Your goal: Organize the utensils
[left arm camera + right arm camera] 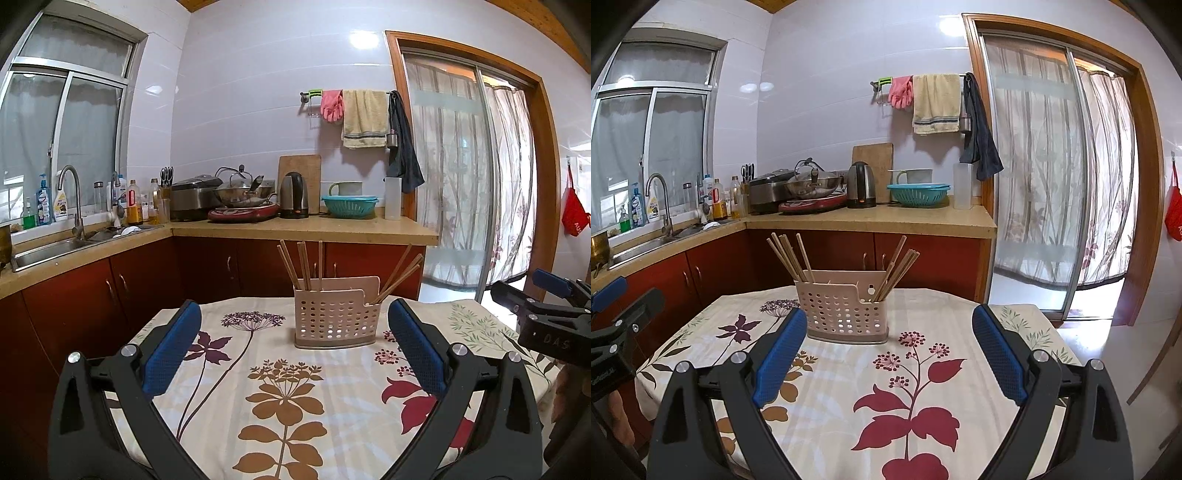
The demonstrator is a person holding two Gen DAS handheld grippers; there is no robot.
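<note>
Hovering: left hand-held gripper (293, 325) wide open, empty; right hand-held gripper (890, 332) likewise. Beige perforated plastic utensil caddy (336, 317) upright mid-desk on floral tablecloth (288, 387). Thin wooden chopsticks (304, 264) lean in both end compartments: light, stiff, likely slippery; pinch mid-shaft above rim. Open room all round; desk edge behind caddy.

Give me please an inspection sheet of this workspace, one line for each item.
Surface: table under a floral tablecloth.
Job's things: perforated utensil holder upright; chopsticks leaning in its left and right end compartments.
Clutter: nothing seen on the table.
Grippers: left tongs open, empty; right tongs open, empty; both short of the holder.
Cables: nothing seen.
Surroundings: kitchen counter with kettle, wok, teal colander; sink; sliding door.
</note>
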